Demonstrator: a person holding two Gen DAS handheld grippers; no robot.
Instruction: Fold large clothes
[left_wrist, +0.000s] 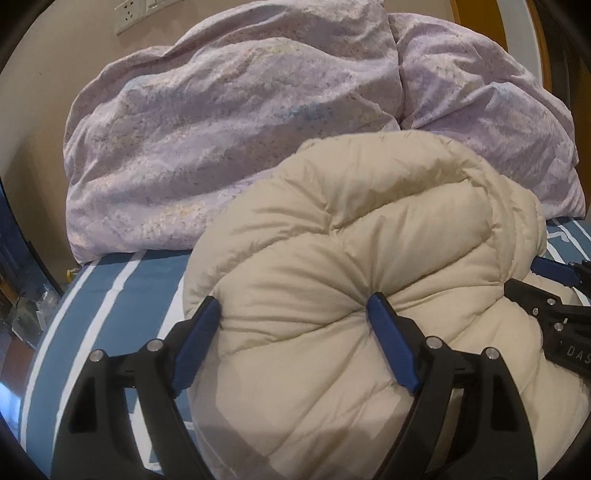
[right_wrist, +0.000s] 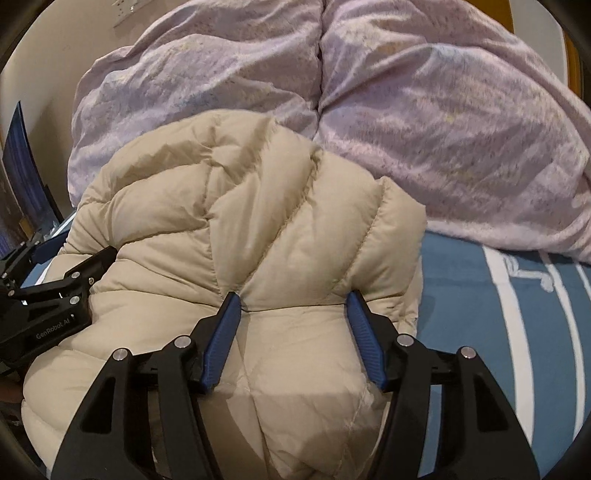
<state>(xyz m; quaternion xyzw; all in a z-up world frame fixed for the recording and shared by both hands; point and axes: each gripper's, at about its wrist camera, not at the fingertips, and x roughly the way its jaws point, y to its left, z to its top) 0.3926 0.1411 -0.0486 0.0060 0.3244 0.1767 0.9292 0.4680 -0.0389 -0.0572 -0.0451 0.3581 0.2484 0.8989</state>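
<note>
A cream quilted puffer jacket (left_wrist: 369, 266) lies bunched on the blue striped bed; it also shows in the right wrist view (right_wrist: 240, 221). My left gripper (left_wrist: 295, 302) has its blue fingers spread around a thick fold of the jacket and presses into it. My right gripper (right_wrist: 293, 295) is likewise wide, with a puffy fold of the jacket between its fingers. The right gripper also shows at the right edge of the left wrist view (left_wrist: 554, 295). The left gripper shows at the left edge of the right wrist view (right_wrist: 74, 280).
A crumpled lilac duvet (left_wrist: 229, 129) is heaped at the back of the bed, just behind the jacket, and shows in the right wrist view (right_wrist: 443, 129). The blue sheet with white stripes (right_wrist: 498, 314) lies to the right. A wall socket (left_wrist: 127, 16) is behind.
</note>
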